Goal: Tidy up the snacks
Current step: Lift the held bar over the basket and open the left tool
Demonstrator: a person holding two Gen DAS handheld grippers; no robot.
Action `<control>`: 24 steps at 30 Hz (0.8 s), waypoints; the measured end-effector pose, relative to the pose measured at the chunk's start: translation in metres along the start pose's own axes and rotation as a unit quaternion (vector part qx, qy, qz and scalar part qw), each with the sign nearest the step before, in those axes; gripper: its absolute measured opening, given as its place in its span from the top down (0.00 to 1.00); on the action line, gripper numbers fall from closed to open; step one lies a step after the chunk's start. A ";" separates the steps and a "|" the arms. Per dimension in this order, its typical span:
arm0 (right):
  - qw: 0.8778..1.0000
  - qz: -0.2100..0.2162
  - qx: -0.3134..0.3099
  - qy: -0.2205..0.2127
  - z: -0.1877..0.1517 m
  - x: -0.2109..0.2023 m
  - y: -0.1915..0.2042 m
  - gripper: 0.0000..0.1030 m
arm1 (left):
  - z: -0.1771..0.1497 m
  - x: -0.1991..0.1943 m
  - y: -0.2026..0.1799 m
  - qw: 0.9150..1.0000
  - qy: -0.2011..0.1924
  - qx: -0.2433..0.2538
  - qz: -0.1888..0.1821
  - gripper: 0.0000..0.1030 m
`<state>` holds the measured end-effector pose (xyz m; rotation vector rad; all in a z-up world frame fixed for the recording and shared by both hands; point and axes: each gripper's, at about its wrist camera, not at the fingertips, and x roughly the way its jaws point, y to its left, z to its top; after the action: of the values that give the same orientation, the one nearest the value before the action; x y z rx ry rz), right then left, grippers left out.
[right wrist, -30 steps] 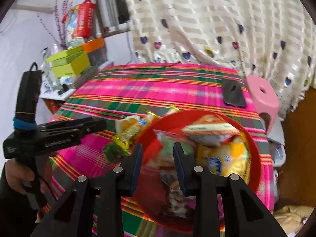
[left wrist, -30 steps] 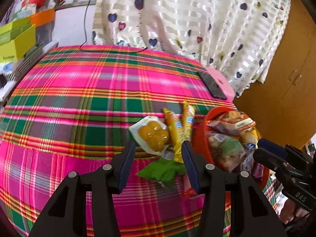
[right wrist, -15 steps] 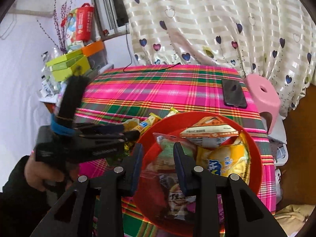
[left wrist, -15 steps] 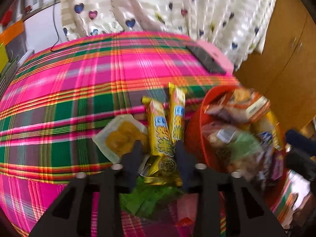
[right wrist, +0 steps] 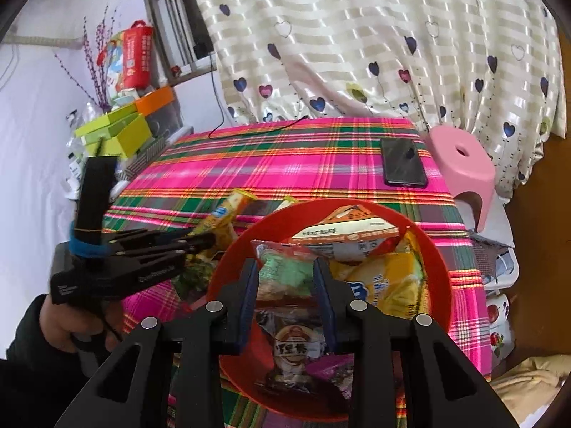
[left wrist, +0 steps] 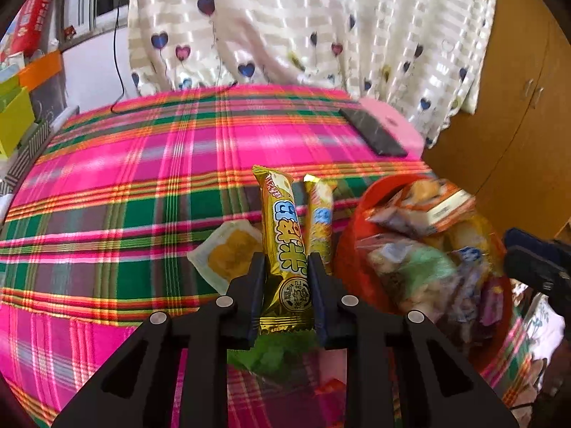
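Left-wrist view, left to right: a pale pack [left wrist: 232, 255] lies at centre left. My left gripper [left wrist: 285, 267], spread above the pile a second ago, is now pinched on the gold bar [left wrist: 283, 246] at frame centre; I judge the grasp made and the bar ready to go to the red bowl [left wrist: 348, 249] at right. The bar's long axis runs up the frame, far end toward the curtain; a second bar [left wrist: 321, 217] lies parallel beside it. Right-wrist view: my right gripper [right wrist: 285, 285] hangs over the bowl, fingers parted around nothing.
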<state>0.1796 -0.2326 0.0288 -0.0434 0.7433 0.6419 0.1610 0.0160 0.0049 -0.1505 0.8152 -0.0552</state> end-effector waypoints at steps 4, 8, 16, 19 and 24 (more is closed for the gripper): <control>1.000 -0.008 0.009 -0.008 -0.001 -0.009 -0.006 0.72 | 0.001 -0.021 -0.021 0.999 -0.016 0.011 -0.036 0.76; 0.999 -0.021 0.019 -0.017 -0.003 -0.023 -0.015 0.72 | 0.000 -0.031 -0.045 0.997 -0.015 0.026 -0.075 0.76; 0.997 -0.050 0.047 -0.037 -0.008 -0.052 -0.039 0.72 | -0.011 -0.032 -0.099 0.987 0.000 0.080 -0.141 0.76; 0.997 -0.053 0.050 -0.039 -0.010 -0.057 -0.042 0.72 | -0.013 -0.020 -0.111 0.983 0.016 0.107 -0.150 0.75; 0.996 -0.055 0.051 -0.040 -0.013 -0.061 -0.043 0.72 | -0.016 -0.021 -0.111 0.983 0.016 0.103 -0.151 0.57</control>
<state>0.1621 -0.3032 0.0506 0.0348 0.6896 0.4985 0.1354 -0.0928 0.0264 -0.0765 0.8084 -0.4290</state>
